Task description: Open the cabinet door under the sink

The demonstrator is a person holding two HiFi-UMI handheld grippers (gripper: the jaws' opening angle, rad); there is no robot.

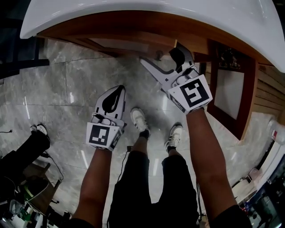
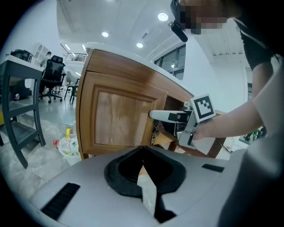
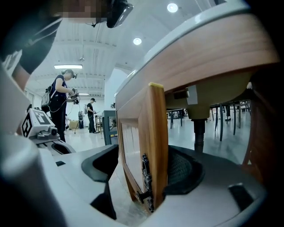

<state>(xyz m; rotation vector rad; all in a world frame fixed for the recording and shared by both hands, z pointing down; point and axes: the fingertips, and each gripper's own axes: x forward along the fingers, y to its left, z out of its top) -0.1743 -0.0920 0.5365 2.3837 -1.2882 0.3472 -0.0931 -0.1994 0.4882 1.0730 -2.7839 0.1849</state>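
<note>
Grey marbled floor tiles (image 1: 67, 84) lie beneath me. The white sink (image 1: 133, 13) curves across the top, with the wooden cabinet (image 1: 80, 33) under its rim. I count two tongs, and my two white shoes (image 1: 139, 118) on the tiles between them. My left tongs (image 1: 118, 91) hang over the floor, well apart from the cabinet. My right tongs (image 1: 160, 55) reach up to the cabinet front below the basin. One darker framed door (image 1: 231, 84) stands swung out at the right.

From the left tongs I see a bright white hall with three round ceiling lights. A dark desk (image 2: 17, 75) and black office chairs (image 2: 53, 75) stand at the left, and one plastic bottle (image 2: 66, 142) lies on the floor near the cabinet's corner. The left jaws are pressed together and pinch nothing. Ahead, the cabinet door (image 2: 120, 119), one light wooden panel, fills the cabinet's left half. My right tongs straddle its free edge just above the ornate metal handle (image 2: 155, 133).

From the right tongs, that door's edge stands upright between jaws spread wide. The right-hand pad touches its inner face, and the other jaw is clear of the front panel. The handle sits low on the edge. Behind the door one drain pipe (image 3: 198, 128) drops from the basin. Two people (image 3: 60, 102) stand far off under two round lights.
</note>
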